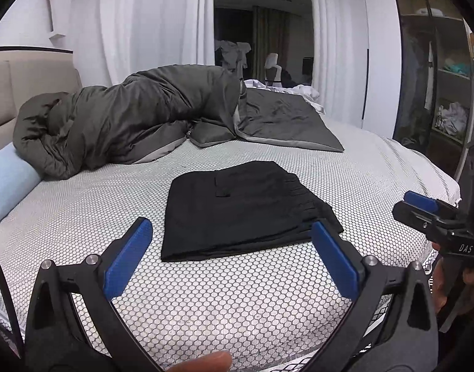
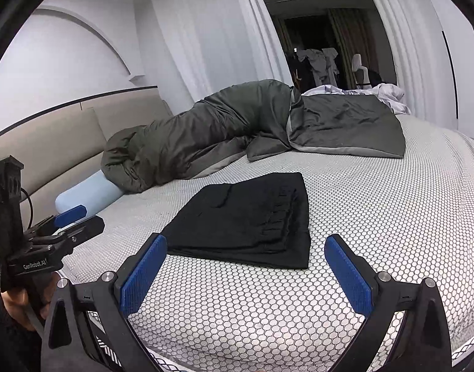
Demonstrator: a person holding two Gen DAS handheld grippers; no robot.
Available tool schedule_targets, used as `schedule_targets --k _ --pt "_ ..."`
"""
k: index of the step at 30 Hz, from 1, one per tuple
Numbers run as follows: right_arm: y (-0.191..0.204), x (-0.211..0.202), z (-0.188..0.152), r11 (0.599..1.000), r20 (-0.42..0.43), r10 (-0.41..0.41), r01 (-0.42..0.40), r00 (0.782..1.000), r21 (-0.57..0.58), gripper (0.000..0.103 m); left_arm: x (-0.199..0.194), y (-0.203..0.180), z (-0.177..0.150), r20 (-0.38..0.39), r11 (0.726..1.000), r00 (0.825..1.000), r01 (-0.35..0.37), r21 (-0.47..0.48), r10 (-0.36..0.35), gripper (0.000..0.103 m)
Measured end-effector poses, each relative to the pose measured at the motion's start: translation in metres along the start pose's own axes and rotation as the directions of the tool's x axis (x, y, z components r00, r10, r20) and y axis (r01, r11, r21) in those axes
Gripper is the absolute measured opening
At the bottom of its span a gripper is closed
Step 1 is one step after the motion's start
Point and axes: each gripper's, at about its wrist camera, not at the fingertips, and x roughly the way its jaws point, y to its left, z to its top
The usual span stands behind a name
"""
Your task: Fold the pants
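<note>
Ahead of my left gripper (image 1: 230, 245) and right gripper (image 2: 246, 260), both spread wide and empty, the pants (image 1: 246, 210) lie folded on the honeycomb-textured mattress (image 1: 237, 294). Black matte rectangle; its pleated waistband edge faces right, long axis running away from me.

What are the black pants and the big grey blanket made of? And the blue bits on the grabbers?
The black pants look like matte woven cloth: no shine, soft folded layers. The grey blanket looks like smooth, slightly shiny fabric with puffy filling, judging by its sheen and bulges. The blue pads on the right gripper look like ribbed rubber or plastic; which one is unclear.
</note>
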Motion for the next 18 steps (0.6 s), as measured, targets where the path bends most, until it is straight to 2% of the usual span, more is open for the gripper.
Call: schedule_targets --k 8,18 --pt "0.0 0.006 -0.005 0.999 -0.012 -0.023 0.022 1.0 -0.038 0.103 0.026 -0.008 -0.01 -0.003 0.999 1.0 0.019 0.041 -0.019 0.102" --pt "-0.008 0.005 -0.012 0.998 -0.018 -0.043 0.042 0.999 -0.045 0.103 0.051 0.007 -0.028 -0.023 1.0 1.0 0.018 -0.018 -0.019 0.102"
